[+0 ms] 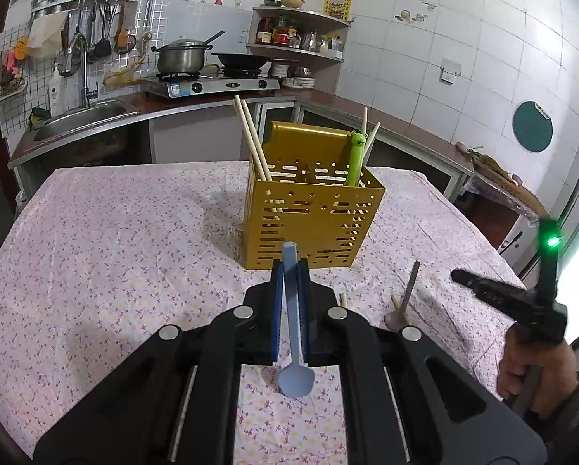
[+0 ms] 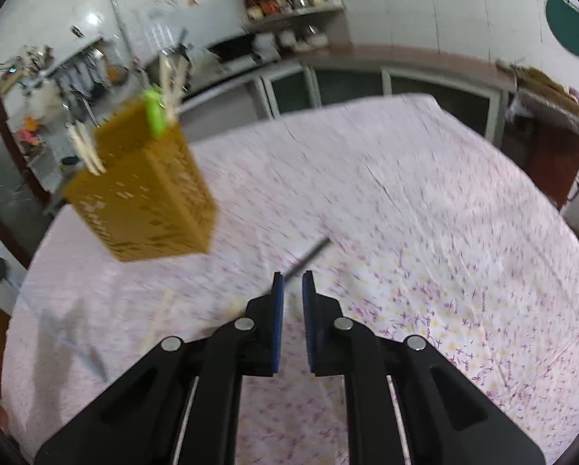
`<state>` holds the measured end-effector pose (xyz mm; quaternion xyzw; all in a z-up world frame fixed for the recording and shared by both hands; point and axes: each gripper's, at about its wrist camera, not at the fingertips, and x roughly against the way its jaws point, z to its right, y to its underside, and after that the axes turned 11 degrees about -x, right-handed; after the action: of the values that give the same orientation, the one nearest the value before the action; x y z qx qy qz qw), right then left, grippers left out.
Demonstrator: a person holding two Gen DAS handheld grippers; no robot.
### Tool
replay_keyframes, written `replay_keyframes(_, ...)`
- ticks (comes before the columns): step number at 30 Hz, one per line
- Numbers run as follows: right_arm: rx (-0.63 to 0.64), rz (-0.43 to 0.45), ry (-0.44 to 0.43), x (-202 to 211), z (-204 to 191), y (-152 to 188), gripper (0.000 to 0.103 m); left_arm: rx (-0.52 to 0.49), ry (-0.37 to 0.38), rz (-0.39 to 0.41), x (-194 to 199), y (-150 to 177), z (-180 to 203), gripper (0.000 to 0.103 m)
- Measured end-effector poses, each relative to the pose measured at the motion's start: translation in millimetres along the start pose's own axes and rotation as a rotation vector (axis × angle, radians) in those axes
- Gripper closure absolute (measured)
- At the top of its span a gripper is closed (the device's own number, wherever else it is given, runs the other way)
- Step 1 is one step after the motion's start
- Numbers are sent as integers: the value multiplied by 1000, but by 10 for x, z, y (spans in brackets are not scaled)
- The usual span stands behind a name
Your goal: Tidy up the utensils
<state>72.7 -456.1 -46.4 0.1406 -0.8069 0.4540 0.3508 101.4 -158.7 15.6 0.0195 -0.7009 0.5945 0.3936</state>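
My left gripper (image 1: 292, 267) is shut on a light blue spoon (image 1: 295, 381), handle pointing forward and bowl hanging back toward the camera. Just beyond it stands the yellow perforated utensil holder (image 1: 312, 224), which holds wooden chopsticks (image 1: 252, 143) and a green frog-topped utensil (image 1: 357, 159). A metal spoon (image 1: 405, 294) and loose chopsticks (image 1: 343, 298) lie on the cloth to the right. My right gripper (image 2: 292, 277) hovers over that metal spoon's handle (image 2: 312, 252). Its jaws stand a narrow gap apart with nothing between them. The right wrist view is blurred; the holder (image 2: 146, 201) sits at its left.
The table wears a floral cloth (image 1: 114, 252) with bare room at the left and right (image 2: 444, 232). A hand (image 1: 529, 372) grips the right tool at the right edge. Behind the table run a kitchen counter, a sink (image 1: 83, 116) and a stove with pots (image 1: 211, 81).
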Motion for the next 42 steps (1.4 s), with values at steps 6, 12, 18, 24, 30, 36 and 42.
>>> replay_keyframes(6,-42,-68,35,-456,-27,-60,84,-2,17,-8,-121,-39,-42,97)
replay_keyframes(12,-50,-113,166,-907,-130,-253,75,0,39,-13,-166,-60,-37,97)
replay_keyframes(18,32,-93,219,-1048,-229,-259,95,-3,48,-14,-181,-48,-21,97)
replay_keyframes(24,39,-47,92,-624,-260,-340,97,-5,50,-14,-168,-53,-14,97)
replay_keyframes(30,46,76,-56,83,-369,-360,97,1,49,-11,-96,-60,-29,97)
replay_keyframes(36,82,189,-153,612,-498,-399,97,15,42,6,10,-130,-73,97)
replay_keyframes(42,133,234,-210,832,-702,-408,97,1,35,41,131,-298,-80,97)
